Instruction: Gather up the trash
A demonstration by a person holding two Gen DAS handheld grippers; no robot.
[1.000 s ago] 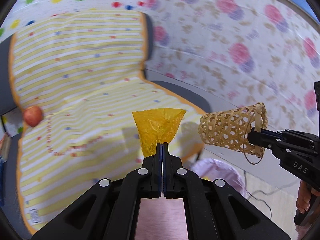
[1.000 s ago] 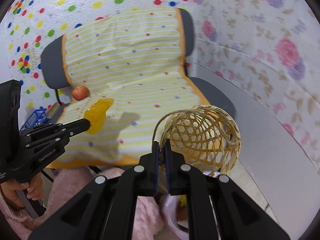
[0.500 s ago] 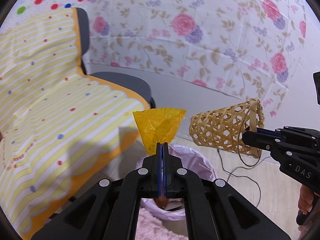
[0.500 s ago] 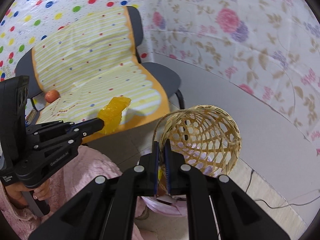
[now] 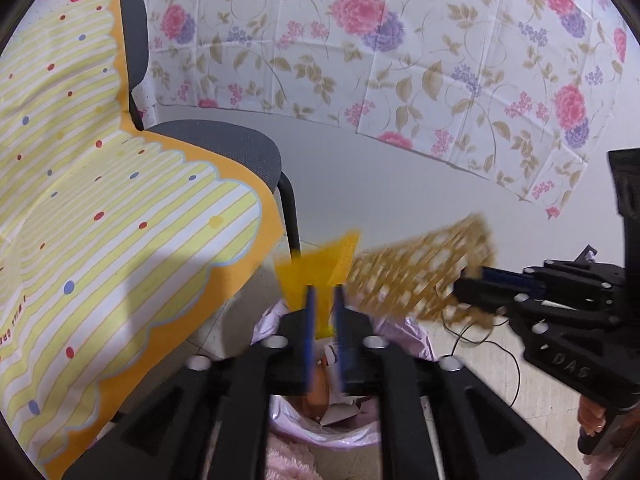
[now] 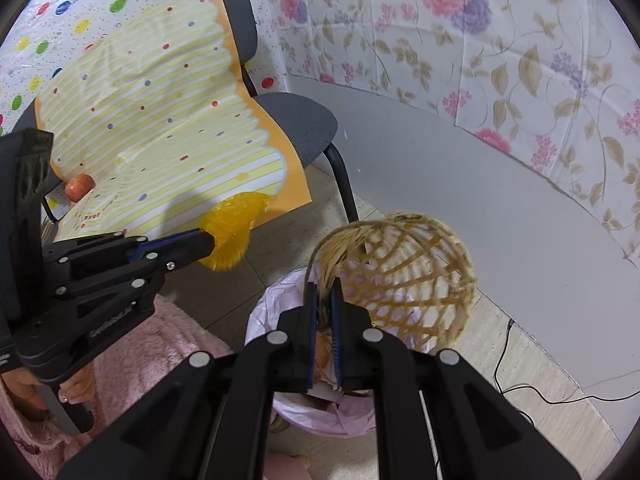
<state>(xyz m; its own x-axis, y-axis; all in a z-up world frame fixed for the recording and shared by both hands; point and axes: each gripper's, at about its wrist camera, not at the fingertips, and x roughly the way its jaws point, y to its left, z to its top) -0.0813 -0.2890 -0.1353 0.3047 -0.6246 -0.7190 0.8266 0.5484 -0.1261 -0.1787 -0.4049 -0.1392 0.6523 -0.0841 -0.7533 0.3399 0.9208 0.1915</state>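
Nearest to us, our left gripper (image 5: 324,292) has its jaws opening, and the yellow wrapper (image 5: 316,268) stands between the blue pads, which look spread apart from it. Our right gripper (image 6: 325,292) also has its jaws opening, with the rim of the woven bamboo basket (image 6: 400,276) between them; we cannot tell whether the pads press on it. Both pieces hang directly over the bin lined with a pale pink bag (image 6: 280,300), which sits on the tiled floor (image 6: 532,364) with scraps already inside. A pink fuzzy sleeve (image 6: 132,356) shows low at the left beside it, and a black cable (image 6: 520,384) trails across the tiles to the right. Just beyond the bin stands a grey chair (image 6: 304,124) draped with a yellow striped cloth (image 6: 160,120), on which a red apple (image 6: 79,187) rests at the far left. Behind everything, flowered sheeting (image 5: 400,60) covers the wall above a plain grey band, and dotted sheeting (image 6: 80,4) hangs behind the chair.
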